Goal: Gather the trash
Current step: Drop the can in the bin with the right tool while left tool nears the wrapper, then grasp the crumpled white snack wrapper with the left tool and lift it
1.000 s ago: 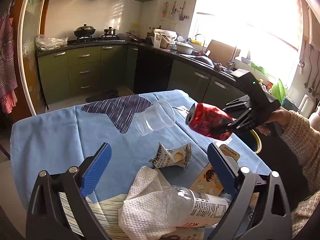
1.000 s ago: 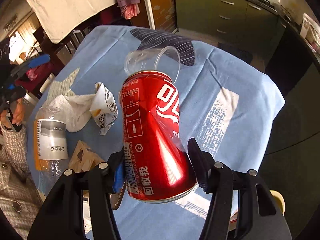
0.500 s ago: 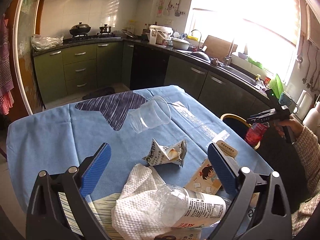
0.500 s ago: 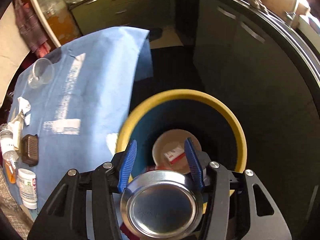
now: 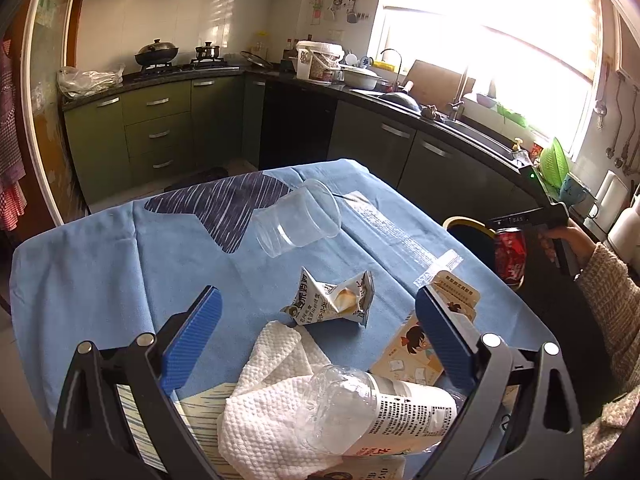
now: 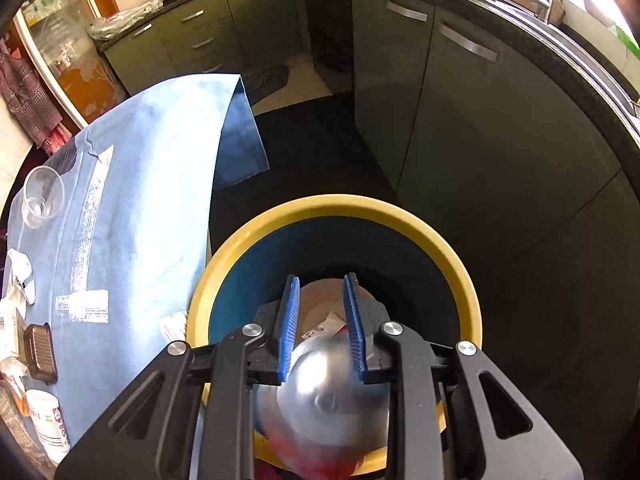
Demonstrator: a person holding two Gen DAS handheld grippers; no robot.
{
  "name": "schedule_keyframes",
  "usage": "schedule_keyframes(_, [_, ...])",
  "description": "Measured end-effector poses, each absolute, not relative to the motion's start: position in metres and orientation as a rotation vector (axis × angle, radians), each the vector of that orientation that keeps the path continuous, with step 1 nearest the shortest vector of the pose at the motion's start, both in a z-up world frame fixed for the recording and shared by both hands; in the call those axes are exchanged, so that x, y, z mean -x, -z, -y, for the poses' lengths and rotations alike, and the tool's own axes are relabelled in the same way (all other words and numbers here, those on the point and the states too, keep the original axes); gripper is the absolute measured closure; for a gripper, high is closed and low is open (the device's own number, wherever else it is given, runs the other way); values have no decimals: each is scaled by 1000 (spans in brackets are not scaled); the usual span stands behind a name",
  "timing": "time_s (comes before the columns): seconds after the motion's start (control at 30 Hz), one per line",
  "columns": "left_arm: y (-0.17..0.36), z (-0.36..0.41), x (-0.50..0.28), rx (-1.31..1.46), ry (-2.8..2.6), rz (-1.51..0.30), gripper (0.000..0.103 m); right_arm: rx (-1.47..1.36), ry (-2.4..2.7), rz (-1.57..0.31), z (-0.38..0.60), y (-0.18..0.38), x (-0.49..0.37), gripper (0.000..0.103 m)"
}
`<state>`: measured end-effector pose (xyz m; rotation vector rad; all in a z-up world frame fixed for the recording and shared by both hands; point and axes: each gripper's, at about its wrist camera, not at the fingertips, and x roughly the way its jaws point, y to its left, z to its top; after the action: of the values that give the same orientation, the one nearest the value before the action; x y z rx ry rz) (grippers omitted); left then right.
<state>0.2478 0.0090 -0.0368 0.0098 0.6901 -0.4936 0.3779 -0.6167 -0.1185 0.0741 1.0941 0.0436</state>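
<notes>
Left view: left gripper (image 5: 316, 300) gapes empty over litter near the table (image 5: 80, 264) edge. The can (image 5: 510, 254) is past the right edge, above the bin (image 5: 466, 223).

Right view: right gripper (image 6: 322, 280), jaws just closing and narrow, grips nothing. The blurred can lies beneath it, within the bin's rim, with bare floor beyond.

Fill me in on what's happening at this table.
A person is clearing trash with two handheld grippers. The right gripper is over the yellow-rimmed bin with the red can. Its jaws have just been closing, and the can shows blurred just behind the pads, so a grip can't be confirmed. The left gripper hovers open over the table, where a clear cup, crumpled carton, paper towel and plastic bottle lie.
</notes>
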Motion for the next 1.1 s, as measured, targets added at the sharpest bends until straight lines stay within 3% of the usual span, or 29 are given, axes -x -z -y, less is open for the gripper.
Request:
schedule_keyframes(0.17, [39,-2,-247,-33,502,-694,10,-80,-47,-1078,617,110,-372,77])
schedule_keyframes(0.27, [38,0,-246,-40,503,-699,10,-84,-54,-1055,613,101,-362,70])
schedule_keyframes(0.37, [34,2,-249,-27,525,-733,10,-78,-73,-1040,603,92,-349,69])
schedule_keyframes(0.63, [34,16,-296,-78,502,-919,10,-82,-133,-1018,588,80,-332,66])
schedule_keyframes(1.1, [96,67,-348,-38,540,-1232,10,-92,-181,-1084,581,109,-335,63])
